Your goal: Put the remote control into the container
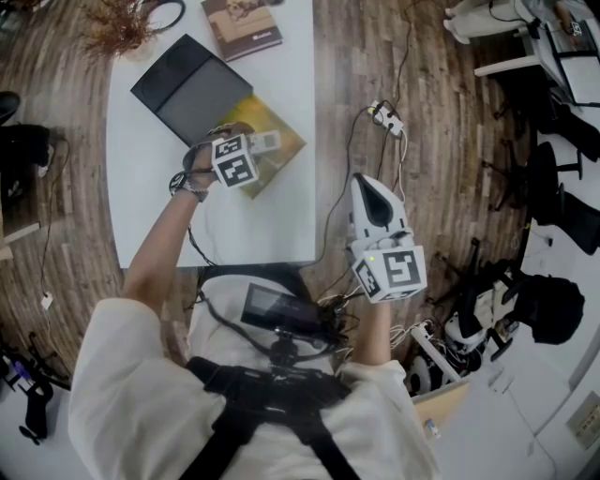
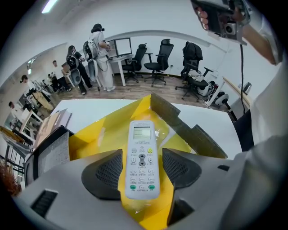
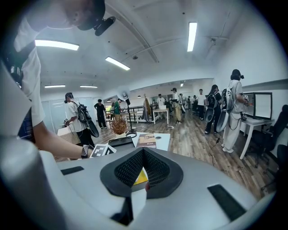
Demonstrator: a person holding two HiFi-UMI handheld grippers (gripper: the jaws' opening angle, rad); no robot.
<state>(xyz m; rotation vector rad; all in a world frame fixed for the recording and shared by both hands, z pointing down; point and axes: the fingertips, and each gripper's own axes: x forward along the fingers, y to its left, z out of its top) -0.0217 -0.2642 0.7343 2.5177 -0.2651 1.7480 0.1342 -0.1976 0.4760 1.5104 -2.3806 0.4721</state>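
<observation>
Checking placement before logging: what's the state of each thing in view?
remote control: lying flat in container, not gripped
container: open
left gripper: fingers open, either side of remote control
right gripper: fingers shut, empty
book: closed

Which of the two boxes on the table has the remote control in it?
The yellow box, with the white remote control lying inside; the black box shows none.

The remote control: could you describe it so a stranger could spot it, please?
On the white table lies an open yellow box. In it rests the remote control, the only slim white bar with a screen and buttons.
</observation>
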